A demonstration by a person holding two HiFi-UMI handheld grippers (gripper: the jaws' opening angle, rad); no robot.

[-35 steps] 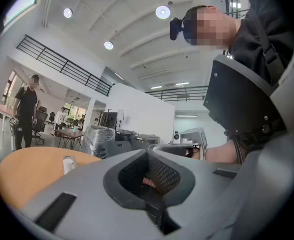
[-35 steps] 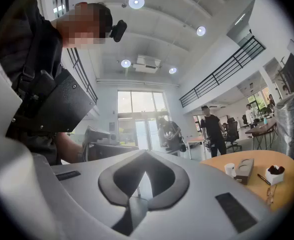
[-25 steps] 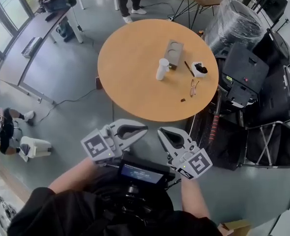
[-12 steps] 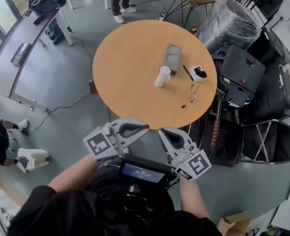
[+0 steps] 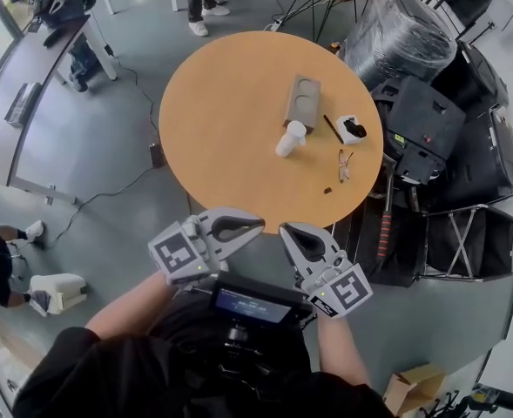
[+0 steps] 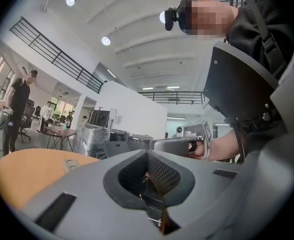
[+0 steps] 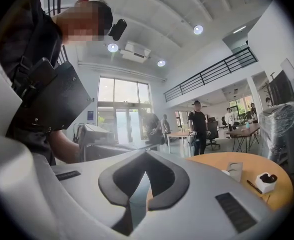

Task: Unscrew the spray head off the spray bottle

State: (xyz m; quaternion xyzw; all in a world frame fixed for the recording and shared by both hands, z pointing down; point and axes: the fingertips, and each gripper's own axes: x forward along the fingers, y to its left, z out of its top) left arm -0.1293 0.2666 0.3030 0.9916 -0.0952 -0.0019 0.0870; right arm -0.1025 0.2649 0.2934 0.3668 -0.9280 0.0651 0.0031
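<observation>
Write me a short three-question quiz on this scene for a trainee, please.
1. Fill in: the jaws of the left gripper and the right gripper are both ____.
2. Which thing lies closest to the bottle on the table? A. tray B. glasses C. pen
3. True or false: the left gripper holds the bottle.

Key: 1 shut; 2 A; 3 false, since both grippers are empty and short of the table's near edge.
</observation>
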